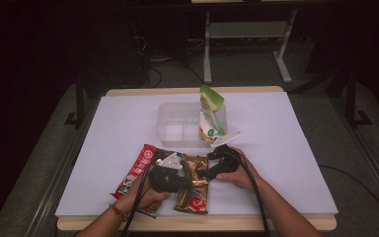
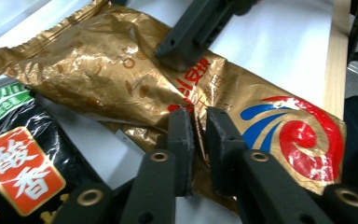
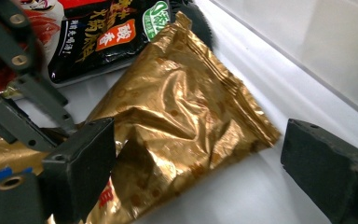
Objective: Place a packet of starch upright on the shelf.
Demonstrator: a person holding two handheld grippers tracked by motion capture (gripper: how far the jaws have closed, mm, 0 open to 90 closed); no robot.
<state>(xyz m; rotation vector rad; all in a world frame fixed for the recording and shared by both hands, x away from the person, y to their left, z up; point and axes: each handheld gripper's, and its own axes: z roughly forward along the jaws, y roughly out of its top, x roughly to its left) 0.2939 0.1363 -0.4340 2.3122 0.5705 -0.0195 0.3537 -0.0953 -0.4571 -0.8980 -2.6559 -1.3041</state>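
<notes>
A crinkled gold snack packet (image 1: 193, 185) lies near the table's front edge. My left gripper (image 2: 199, 122) is shut on the packet's long edge, and a fold of gold foil (image 2: 112, 70) is pinched between its jaws. In the high view the left gripper (image 1: 186, 182) comes at the packet from the left. My right gripper (image 3: 200, 154) stands open, its jaws wide apart over the packet's upper corner (image 3: 177, 107), with no pad pressing on the foil. The right gripper (image 1: 203, 173) reaches in from the right.
A red and black snack packet (image 1: 138, 170) lies left of the gold one, partly under my left hand. Behind them stands a clear plastic container (image 1: 177, 126) with a green and white pouch (image 1: 211, 116) upright in its right side. The white table sheet (image 1: 286, 148) spreads out on both sides.
</notes>
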